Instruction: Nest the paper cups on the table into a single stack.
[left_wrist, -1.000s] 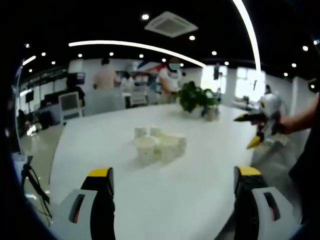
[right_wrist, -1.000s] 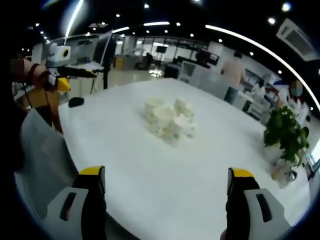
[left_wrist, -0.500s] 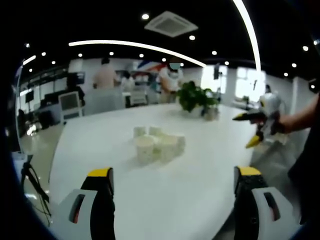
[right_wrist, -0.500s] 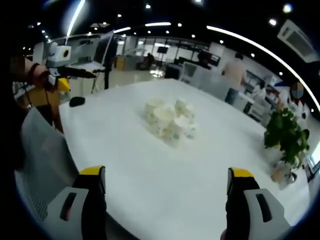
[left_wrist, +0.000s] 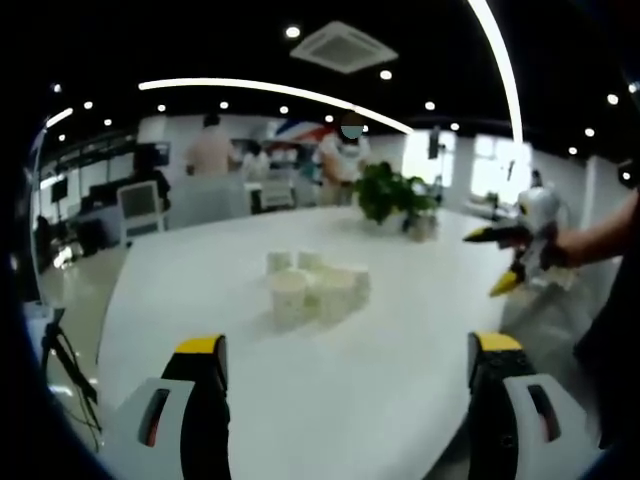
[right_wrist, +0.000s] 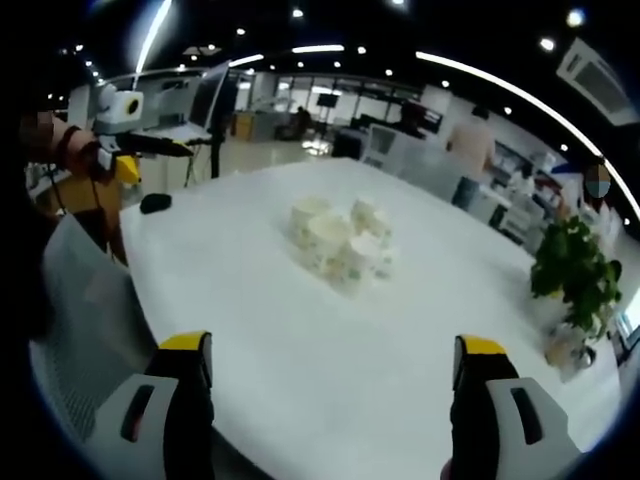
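Left claw: jaws wide apart and empty, held above the near edge of the tabletop and aimed at the cups; judged a stand-off pose, since nothing is gripped yet.
Paper cups: a tight cluster near the middle of the tabletop, well apart from both claws; they stand side by side, touching or nearly so, probably set out together so each can be lifted in turn.
Cup axis: each cup stands upright, long axis vertical, mouth up; the front one's open rim faces the ceiling, which suits dropping one into another.
Stack: none formed yet, judging by the separate rims in the right gripper view.
Plant: potted, at the far side of the tabletop, beyond the cups and clear of the work.
Right claw: jaws likewise spread and empty, over the tabletop's edge on the other side of the cluster; in the left gripper view it hangs in the air at the right, held in a hand.
Chair: a mesh back just beside the tabletop's edge, near the right claw's side.
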